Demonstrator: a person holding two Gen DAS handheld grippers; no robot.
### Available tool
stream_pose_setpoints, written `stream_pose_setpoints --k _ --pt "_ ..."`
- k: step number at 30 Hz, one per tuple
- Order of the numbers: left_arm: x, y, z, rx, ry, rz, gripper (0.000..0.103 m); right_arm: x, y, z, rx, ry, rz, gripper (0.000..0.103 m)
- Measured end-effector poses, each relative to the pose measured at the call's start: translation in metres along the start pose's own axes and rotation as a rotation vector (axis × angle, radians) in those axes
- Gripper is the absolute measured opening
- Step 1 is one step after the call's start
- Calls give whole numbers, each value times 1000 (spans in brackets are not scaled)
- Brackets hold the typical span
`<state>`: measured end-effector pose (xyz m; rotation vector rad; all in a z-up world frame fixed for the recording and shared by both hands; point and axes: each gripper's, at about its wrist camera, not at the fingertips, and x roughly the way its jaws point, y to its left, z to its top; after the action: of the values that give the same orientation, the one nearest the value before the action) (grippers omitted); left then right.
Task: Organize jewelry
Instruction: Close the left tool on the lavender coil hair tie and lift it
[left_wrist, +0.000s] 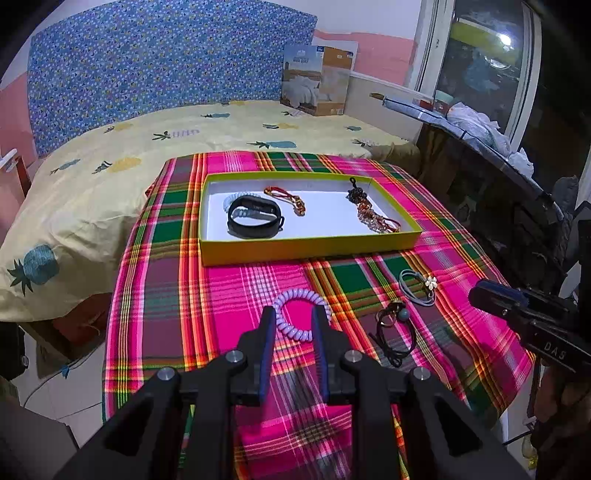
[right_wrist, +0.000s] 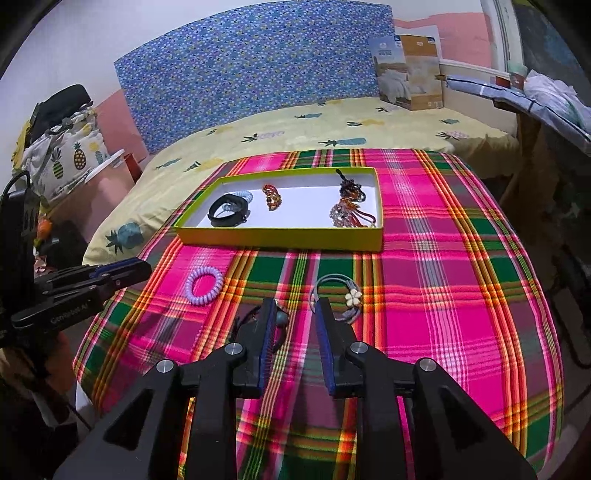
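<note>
Left tool: the black two-finger left tool with blue pads (left_wrist: 293, 314) hangs over the near part of the desk; its jaws stand parted and grip nothing; the lilac coiled plastic hair tie (left_wrist: 300, 314) lies on the cloth just beyond and between the tips – whether the tips touch it cannot be told
Right tool: the right tool (right_wrist: 295, 308), same build, has its jaws apart and empty; it is held low over the cloth between two items
Desk: covered by a pink, green and yellow plaid cloth (left_wrist: 229, 295); a bed with a yellow pineapple-print sheet (left_wrist: 92, 177) lies behind it
Tray: a shallow yellow-green cardboard box with a white floor (left_wrist: 306, 249) sits on the far half of the desk; inside, a black rubber wristband (left_wrist: 255, 221) rests on a pale coiled tie (left_wrist: 233, 201) at the left, a small red-and-gold beaded bracelet (left_wrist: 286, 199) in the middle, a tangle of amber and dark beaded strands (left_wrist: 373, 214) at the right
Loose items: a grey elastic band with a white flower charm (right_wrist: 341, 293) just right of the right tool's tips; a dark cord tie with a teal bead (left_wrist: 393, 326) – partly hidden behind the right tool's left finger in the right wrist view
</note>
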<state>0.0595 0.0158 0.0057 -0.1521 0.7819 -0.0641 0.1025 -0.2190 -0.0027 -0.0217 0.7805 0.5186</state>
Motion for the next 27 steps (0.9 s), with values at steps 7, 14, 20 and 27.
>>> stream_pose_setpoints --k 7,14,20,27 --pt "8 0 -5 -5 26 -3 20 0 -11 -3 23 3 -23 22" --pt "17 2 -9 -8 53 -8 21 5 -17 -4 33 17 -30 22" --pt "25 4 -10 -10 71 -10 25 12 -19 -5 32 30 -29 22" --pt "39 7 -9 -9 93 3 25 19 -24 -6 38 46 -30 22"
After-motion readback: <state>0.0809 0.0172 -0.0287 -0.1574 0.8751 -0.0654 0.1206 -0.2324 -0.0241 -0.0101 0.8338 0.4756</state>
